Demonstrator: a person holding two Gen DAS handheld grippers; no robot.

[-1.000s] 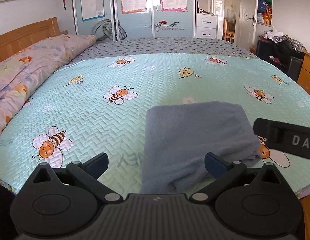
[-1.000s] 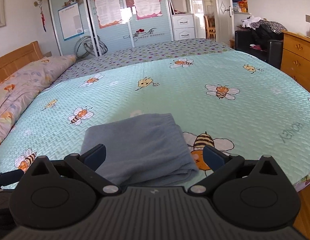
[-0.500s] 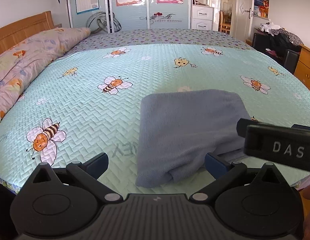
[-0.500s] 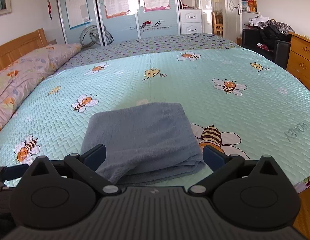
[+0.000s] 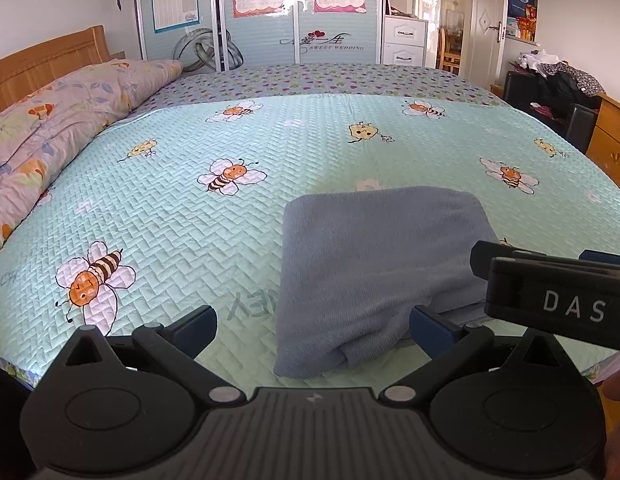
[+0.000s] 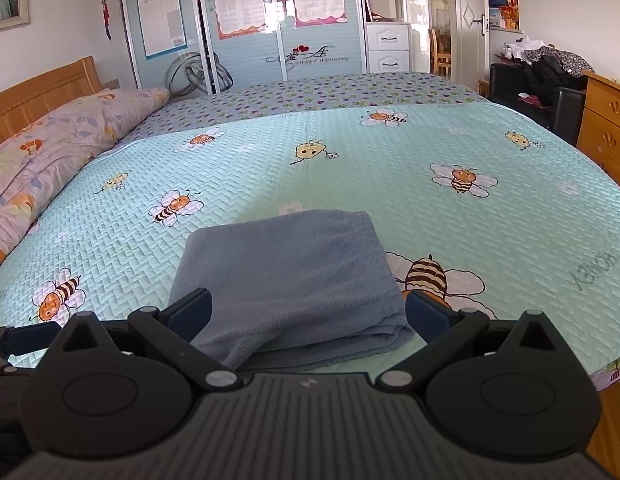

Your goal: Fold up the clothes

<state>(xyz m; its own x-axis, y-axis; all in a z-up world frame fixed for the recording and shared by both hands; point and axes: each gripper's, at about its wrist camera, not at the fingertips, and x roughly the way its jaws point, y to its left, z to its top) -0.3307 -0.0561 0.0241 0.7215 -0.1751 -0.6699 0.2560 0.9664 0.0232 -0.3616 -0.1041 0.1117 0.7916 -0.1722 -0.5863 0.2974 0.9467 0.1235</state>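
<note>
Left wrist view: "DAS" on right hand-held gripper point(image 5: 505, 256) beside folded cloth point(image 5: 373, 256).

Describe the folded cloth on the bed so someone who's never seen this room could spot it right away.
Start with the big bed and its mint-green bee-print cover. Near its closest edge, just in front of both grippers, lies the folded cloth. It is the only plain grey-blue thing on the cover, a thick rectangle with stacked layers showing at its near edge, beside one large cartoon bee.
</note>
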